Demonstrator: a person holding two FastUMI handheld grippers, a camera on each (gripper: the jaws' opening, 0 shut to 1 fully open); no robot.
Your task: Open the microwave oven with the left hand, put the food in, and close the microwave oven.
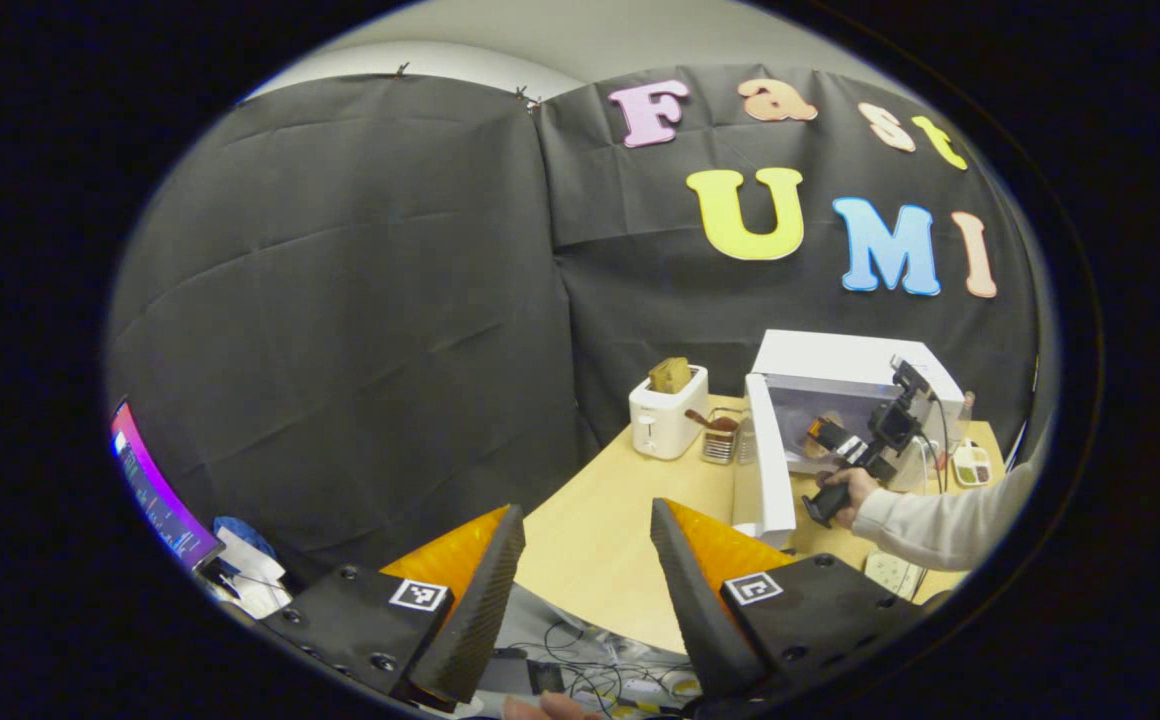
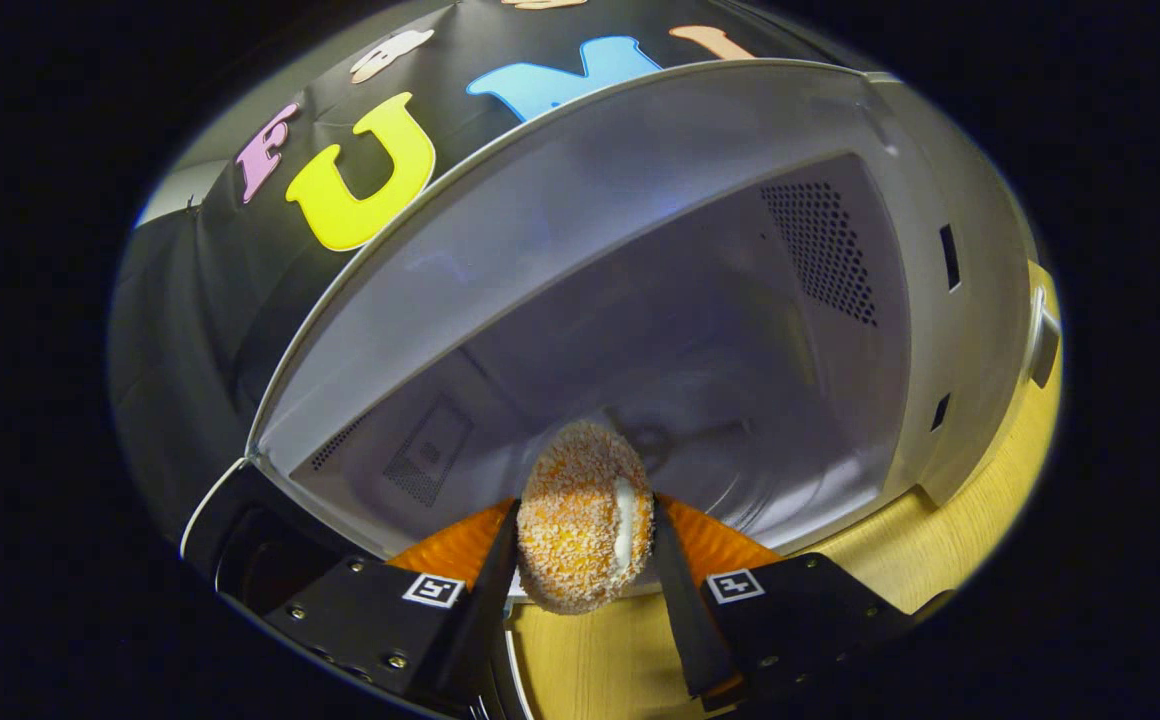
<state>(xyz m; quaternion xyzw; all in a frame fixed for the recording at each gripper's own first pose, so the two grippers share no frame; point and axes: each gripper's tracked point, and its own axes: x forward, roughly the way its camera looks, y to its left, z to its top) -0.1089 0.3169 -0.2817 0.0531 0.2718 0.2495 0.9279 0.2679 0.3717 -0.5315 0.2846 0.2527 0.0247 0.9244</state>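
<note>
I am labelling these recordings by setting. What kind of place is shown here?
Probably a mock kitchen corner in a recording booth: a white microwave with its door open and a toaster stand on a wooden table before a black cloth wall.

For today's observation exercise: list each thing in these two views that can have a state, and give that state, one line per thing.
Microwave: door swung open, cavity lit.
Food ball: clamped between the right tongs, at the cavity's mouth, not yet set down.
Left tongs: open, holding nothing, back from the table.
Toaster: upright, a slice standing in its slot.
</note>
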